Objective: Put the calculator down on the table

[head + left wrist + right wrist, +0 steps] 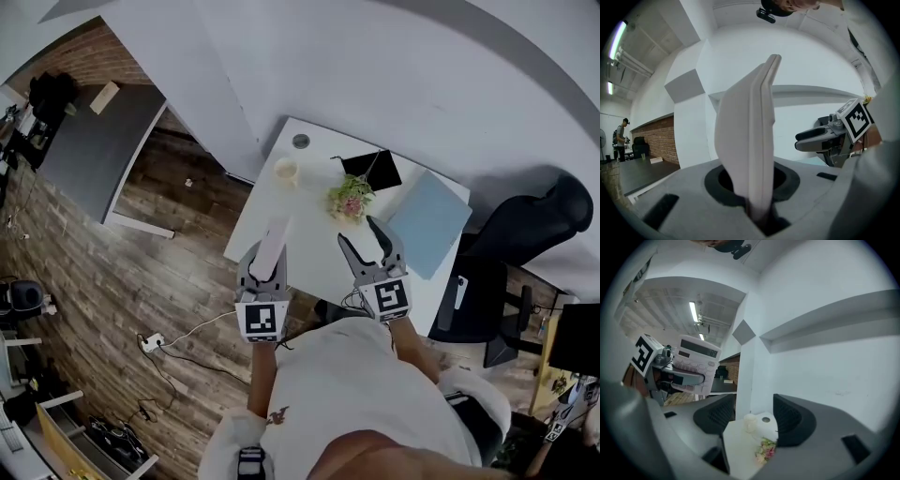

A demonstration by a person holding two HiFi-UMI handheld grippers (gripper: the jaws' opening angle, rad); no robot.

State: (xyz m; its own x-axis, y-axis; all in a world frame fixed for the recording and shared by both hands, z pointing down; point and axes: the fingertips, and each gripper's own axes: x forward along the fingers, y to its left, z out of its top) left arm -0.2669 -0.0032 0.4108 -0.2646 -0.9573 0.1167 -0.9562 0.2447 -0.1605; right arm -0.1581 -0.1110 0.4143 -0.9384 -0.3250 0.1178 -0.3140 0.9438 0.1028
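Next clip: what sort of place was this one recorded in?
Probably an office or studio workspace. There is a white desk with a black office chair beside it, a second dark table by a brick wall, and wood flooring.

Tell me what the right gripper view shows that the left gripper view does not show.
Only the right gripper view: the keys and display of the white plastic calculator, and the white table with the pink flower bunch, framed by the open right tool. Only the left gripper view: the right tool from the side, and a distant standing person. Both: the calculator, gripped by the left tool.
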